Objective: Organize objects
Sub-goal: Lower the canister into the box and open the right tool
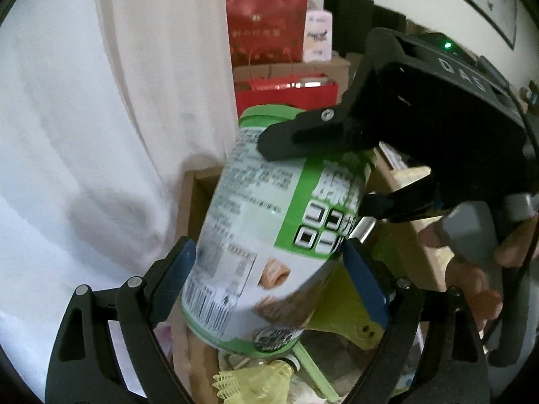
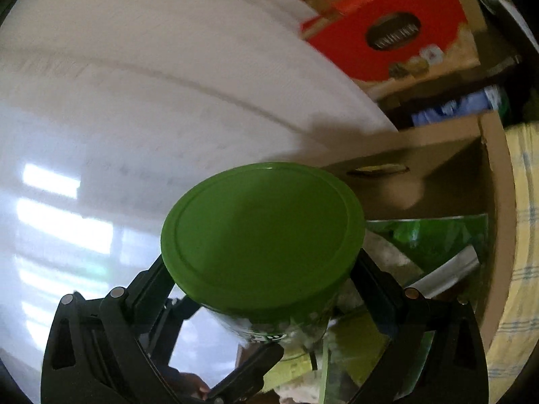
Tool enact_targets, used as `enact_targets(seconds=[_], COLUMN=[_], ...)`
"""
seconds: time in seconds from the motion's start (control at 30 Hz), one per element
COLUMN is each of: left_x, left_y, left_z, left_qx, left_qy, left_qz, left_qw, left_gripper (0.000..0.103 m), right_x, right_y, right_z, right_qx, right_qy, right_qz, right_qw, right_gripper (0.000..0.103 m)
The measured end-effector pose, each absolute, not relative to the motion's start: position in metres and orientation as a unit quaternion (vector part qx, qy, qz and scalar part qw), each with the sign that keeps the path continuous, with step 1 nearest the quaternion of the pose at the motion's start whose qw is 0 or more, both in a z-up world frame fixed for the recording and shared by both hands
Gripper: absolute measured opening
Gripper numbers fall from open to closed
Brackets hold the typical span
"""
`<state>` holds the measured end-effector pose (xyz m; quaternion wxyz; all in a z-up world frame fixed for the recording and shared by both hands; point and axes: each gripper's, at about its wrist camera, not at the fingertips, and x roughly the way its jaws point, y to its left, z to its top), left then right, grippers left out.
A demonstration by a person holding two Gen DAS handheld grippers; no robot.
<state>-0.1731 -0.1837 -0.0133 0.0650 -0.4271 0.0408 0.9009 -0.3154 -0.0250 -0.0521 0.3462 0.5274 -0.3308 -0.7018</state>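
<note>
A white and green snack can with a green lid is held in the air over an open cardboard box. My left gripper is shut on the lower body of the can, its blue pads pressing both sides. My right gripper is shut on the can just below the lid; it shows in the left wrist view gripping the can's upper end. The can is tilted.
The box holds a yellow shuttlecock, green plastic pieces and green packets. A white table surface lies to the left. Red gift bags and a red box stand behind. A yellow checked cloth is at right.
</note>
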Motion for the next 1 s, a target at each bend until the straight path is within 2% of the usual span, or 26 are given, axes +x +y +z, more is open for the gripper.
enact_targets(seconds=[0.13,0.23,0.47,0.57,0.7,0.8,1.0], left_x=[-0.171,-0.169,-0.172,-0.158,-0.164,-0.170,-0.175], left_y=[-0.183,-0.189,-0.195,-0.208,-0.222,-0.227,-0.226], left_z=[-0.028,-0.033,-0.026,-0.021,-0.028,-0.035,-0.041], left_qx=[-0.441,-0.444,-0.451,-0.445,-0.455,-0.458,-0.457], left_qy=[0.053,0.035,0.036,-0.013,-0.109,-0.138,-0.160], left_qz=[0.894,0.893,0.891,0.894,0.879,0.873,0.869], left_qw=[0.057,0.061,0.048,0.060,0.094,0.094,0.101], left_gripper=[0.090,0.092,0.090,0.090,0.087,0.085,0.085], right_x=[-0.325,-0.325,-0.307,-0.305,-0.307,-0.309,-0.304], right_y=[-0.012,-0.012,-0.009,0.003,0.009,0.004,-0.005], right_z=[-0.067,-0.062,-0.026,-0.006,0.002,-0.010,-0.033], right_qx=[0.544,0.556,0.551,0.515,0.483,0.501,0.522], right_qy=[-0.354,-0.340,-0.216,-0.191,-0.196,-0.192,-0.171], right_qz=[-0.682,-0.677,-0.738,-0.772,-0.785,-0.772,-0.763], right_qw=[0.337,0.344,0.324,0.320,0.334,0.341,0.340], right_gripper=[0.097,0.097,0.097,0.097,0.084,0.076,0.077])
